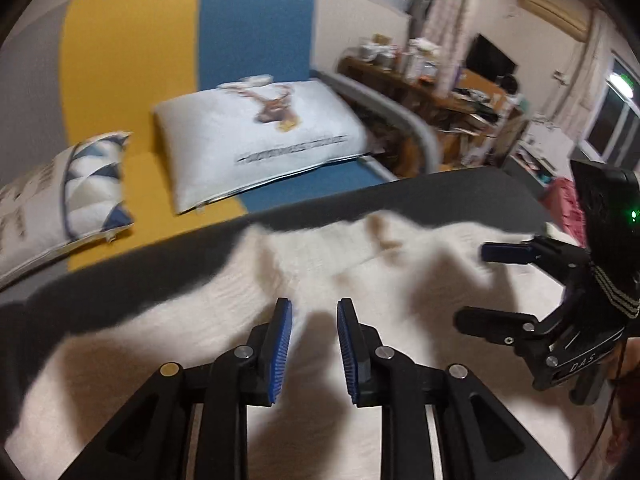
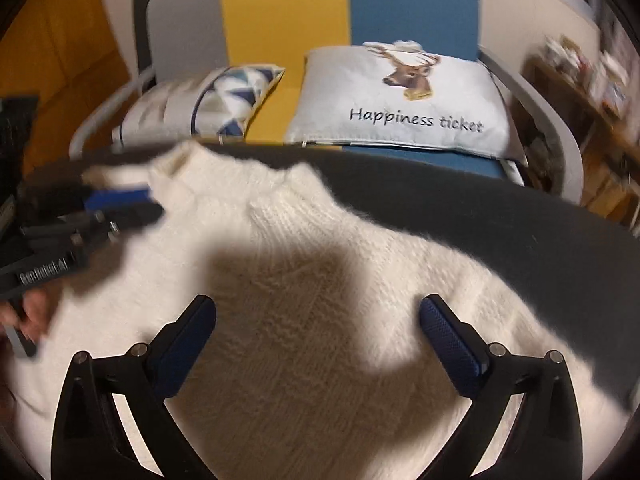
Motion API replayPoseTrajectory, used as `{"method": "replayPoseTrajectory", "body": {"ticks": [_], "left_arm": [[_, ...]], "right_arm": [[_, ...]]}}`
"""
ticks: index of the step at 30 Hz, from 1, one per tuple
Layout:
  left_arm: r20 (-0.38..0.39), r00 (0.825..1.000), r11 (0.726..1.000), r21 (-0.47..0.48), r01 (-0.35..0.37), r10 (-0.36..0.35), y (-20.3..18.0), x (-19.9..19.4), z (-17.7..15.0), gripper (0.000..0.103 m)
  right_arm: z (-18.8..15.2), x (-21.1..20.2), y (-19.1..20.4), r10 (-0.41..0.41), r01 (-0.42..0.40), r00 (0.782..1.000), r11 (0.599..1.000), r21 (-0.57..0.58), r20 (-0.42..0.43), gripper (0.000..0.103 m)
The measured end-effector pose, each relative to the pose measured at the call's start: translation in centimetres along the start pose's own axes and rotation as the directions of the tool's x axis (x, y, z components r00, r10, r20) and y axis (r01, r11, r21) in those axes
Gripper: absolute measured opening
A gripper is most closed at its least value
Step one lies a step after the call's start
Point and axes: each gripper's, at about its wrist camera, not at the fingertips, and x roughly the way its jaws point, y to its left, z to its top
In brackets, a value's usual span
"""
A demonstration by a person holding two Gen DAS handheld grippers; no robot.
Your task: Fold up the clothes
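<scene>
A white knitted sweater point(image 2: 320, 300) is seen spread on a dark table point(image 2: 500, 216), both the left gripper point(image 1: 314, 346) and right gripper point(image 2: 318, 344) held apart above it, empty, a grasp at the neckline at twelve o'clock likely being called for next.

Home living room: cushioned sofa point(image 2: 288, 32), television point(image 1: 490, 60).

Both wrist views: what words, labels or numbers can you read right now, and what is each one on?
"Happiness ticket": on the white deer pillow, clear in the right wrist view.
"DAS": on the black body of the right claw, seen from the left wrist view.
The line under the deer in the left wrist view is too blurred to read.
The striped pillow has grey marks too blurred to read.
The white sweater shows no text.
</scene>
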Motion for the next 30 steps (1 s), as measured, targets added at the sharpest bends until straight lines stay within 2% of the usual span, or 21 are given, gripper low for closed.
{"method": "replayPoseTrajectory", "body": {"ticks": [2, 4, 6, 8, 9, 10, 15, 21, 23, 25, 27, 30], "left_arm": [[-0.028, 0.999, 0.999, 0.009, 0.046, -0.046, -1.0, 0.9, 1.1, 0.022], [-0.055, 0.995, 0.996, 0.009, 0.085, -0.085, -1.9, 1.9, 1.9, 0.022], [-0.086, 0.990, 0.994, -0.005, 0.112, -0.112, -2.4, 3.4, 2.5, 0.022], [-0.117, 0.983, 0.990, -0.020, 0.139, -0.140, -3.0, 4.9, 3.1, 0.022], [-0.126, 0.980, 0.988, -0.029, 0.149, -0.152, -3.1, 5.5, 3.2, 0.022], [-0.134, 0.977, 0.987, -0.037, 0.159, -0.163, -3.1, 6.1, 3.3, 0.022], [-0.134, 0.954, 0.961, -0.106, 0.255, -0.268, -3.1, 6.9, 4.0, 0.022], [-0.064, 0.962, 0.951, -0.177, 0.252, -0.267, -2.4, 7.1, 5.3, 0.019], [-0.026, 0.956, 0.931, -0.234, 0.279, -0.293, -0.9, 6.5, 5.7, 0.019], [-0.045, 0.950, 0.921, -0.263, 0.287, -0.309, 0.5, 6.1, 5.8, 0.020], [-0.097, 0.947, 0.928, -0.255, 0.273, -0.305, 1.2, 6.2, 5.5, 0.020], [-0.160, 0.930, 0.923, -0.262, 0.283, -0.331, 1.0, 7.2, 5.2, 0.021]], "right_arm": [[0.1, -1.1, -0.3, -0.044, 0.044, 0.999, 0.999, 0.005, 0.023, 0.103], [-0.1, -2.0, -0.8, -0.126, 0.126, 0.992, 0.992, 0.000, 0.021, 0.103], [-0.5, -2.2, -2.2, -0.188, 0.188, 0.982, 0.982, 0.031, -0.014, 0.103], [-1.3, -1.3, -4.3, -0.257, 0.265, 0.960, 0.962, 0.067, -0.109, 0.103], [-2.0, -0.7, -5.6, -0.239, 0.253, 0.962, 0.961, 0.109, -0.131, 0.103], [-2.4, -1.0, -6.3, -0.221, 0.232, 0.971, 0.963, 0.138, -0.092, 0.103], [-3.4, -1.8, -6.0, -0.250, 0.250, 0.968, 0.958, 0.137, -0.019, 0.103], [-3.6, -2.1, -5.8, -0.255, 0.254, 0.967, 0.957, 0.139, -0.009, 0.103], [-4.0, -2.2, -6.4, -0.236, 0.232, 0.972, 0.960, 0.154, 0.005, 0.103], [-4.2, -2.4, -6.9, -0.204, 0.195, 0.979, 0.964, 0.182, 0.030, 0.103], [-4.1, -2.5, -7.0, -0.188, 0.178, 0.981, 0.965, 0.193, 0.035, 0.103], [-3.7, -2.3, -6.1, -0.224, 0.221, 0.974, 0.962, 0.159, 0.006, 0.103]]}}
